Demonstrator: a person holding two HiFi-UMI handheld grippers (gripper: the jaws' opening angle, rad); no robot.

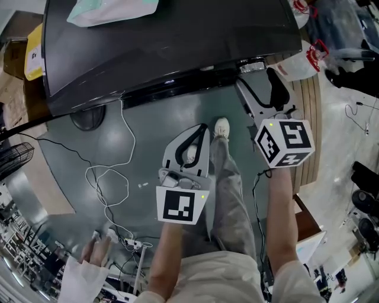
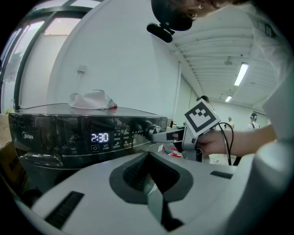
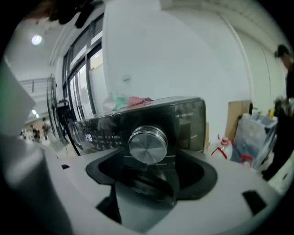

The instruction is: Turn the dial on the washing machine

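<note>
The black washing machine point(image 1: 166, 41) fills the top of the head view; its panel point(image 2: 98, 137) shows a lit "2:30". The silver dial point(image 3: 148, 144) sits at the panel's right end point(image 2: 154, 130). My right gripper point(image 1: 256, 72) is open and reaches the machine's front. In the left gripper view the right gripper's fingers point(image 2: 161, 136) stand either side of the dial. From the right gripper view the dial is dead ahead, just above the gap of the jaws point(image 3: 146, 179). My left gripper point(image 1: 203, 129) hangs shut and holds nothing, over the floor in front of the machine.
A crumpled cloth point(image 1: 109, 10) lies on the machine's lid. White cables point(image 1: 109, 177) and a power strip point(image 1: 127, 241) trail over the grey floor. Another person's hand point(image 1: 95, 248) is at the bottom left. A spray bottle and bags point(image 3: 223, 147) stand right of the machine.
</note>
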